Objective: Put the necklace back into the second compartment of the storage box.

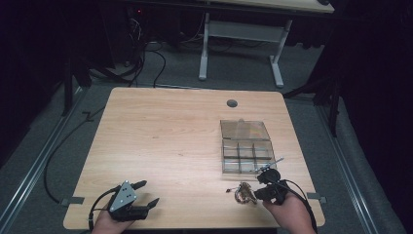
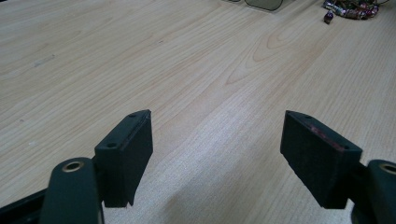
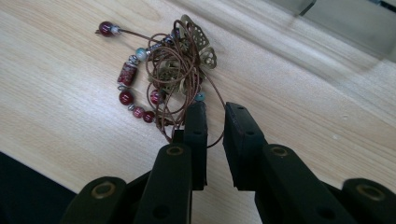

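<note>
The right tool [image 3: 214, 112] sat low over the near right part of the bench [image 1: 165, 141], its jaws drawn nearly together with a narrow gap between them. A loop of the brown cord of the beaded necklace [image 3: 163, 74] ran into that gap, so the tool seemed to be pinching the cord, though the right gripper view left it unclear whether the pads truly held it or only straddled it. The necklace lay in a tangled heap on the wood, red beads on one side, a brass filigree piece toward the far side, and a single bead on a stray end lying apart from the heap.

Just beyond it stood the clear compartment box [image 1: 246, 155], lid thrown back, its cells apparently empty. The likely step was to lift the necklace and drop it into one cell.

To do that well, the grip needed to close fully on the cord before any lift, since a thin cord slips easily between flat pads. A slow, straight rise would let the tangle hang free without snagging. The trailing bead could catch the box's wall, so the load had to clear the rim before lowering.

The left tool [image 1: 143, 192] rested at the near left, jaws wide apart, holding nothing, well apart from the work.
</note>
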`<state>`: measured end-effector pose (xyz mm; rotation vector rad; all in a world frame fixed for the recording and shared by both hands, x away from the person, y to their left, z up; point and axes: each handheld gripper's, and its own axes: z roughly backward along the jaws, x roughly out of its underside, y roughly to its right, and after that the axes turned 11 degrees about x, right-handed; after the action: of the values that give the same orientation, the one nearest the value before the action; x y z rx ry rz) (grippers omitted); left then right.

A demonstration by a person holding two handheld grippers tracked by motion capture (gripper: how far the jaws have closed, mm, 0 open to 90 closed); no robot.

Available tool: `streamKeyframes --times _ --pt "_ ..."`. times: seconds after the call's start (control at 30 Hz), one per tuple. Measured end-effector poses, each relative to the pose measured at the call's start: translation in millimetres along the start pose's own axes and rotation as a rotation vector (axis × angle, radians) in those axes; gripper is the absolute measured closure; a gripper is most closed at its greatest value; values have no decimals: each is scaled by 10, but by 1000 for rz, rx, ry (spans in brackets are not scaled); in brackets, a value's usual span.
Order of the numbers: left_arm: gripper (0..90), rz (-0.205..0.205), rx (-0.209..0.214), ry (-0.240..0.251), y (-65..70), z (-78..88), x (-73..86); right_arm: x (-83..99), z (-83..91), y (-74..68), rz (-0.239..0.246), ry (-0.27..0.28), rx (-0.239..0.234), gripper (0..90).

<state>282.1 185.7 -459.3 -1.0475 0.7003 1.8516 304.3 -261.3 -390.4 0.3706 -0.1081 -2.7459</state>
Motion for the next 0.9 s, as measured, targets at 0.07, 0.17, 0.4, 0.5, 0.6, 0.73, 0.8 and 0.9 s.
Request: streamKeyframes --times 0.07,0.17,0.4,0.5,0.6,0.73,0.8,0.9 --pt "257 -1 2 -2 0 -1 -1 -12 15 -1 2 -1 -3 788" --pt "257 -4 3 -5 2 -3 -2 -60 31 -29 8 -8 -15 734" --pt "257 -9 8 -9 5 -6 -3 -200 -125 -111 1 -61 -42 527" --pt "257 -10 9 -10 5 -6 -3 -264 -231 -107 -13 -86 -74 483" --pt "257 -11 9 -12 5 -5 -3 -281 -263 -109 -20 -94 -81 474" --pt "257 -14 11 -15 5 -7 -4 -295 -312 -143 -5 -117 -75 492" --pt "257 -15 11 -16 7 -9 -4 -300 -313 -145 -7 -117 -67 508" --pt "257 -16 12 -17 9 -9 -4 -300 -312 -161 18 -113 -44 572"
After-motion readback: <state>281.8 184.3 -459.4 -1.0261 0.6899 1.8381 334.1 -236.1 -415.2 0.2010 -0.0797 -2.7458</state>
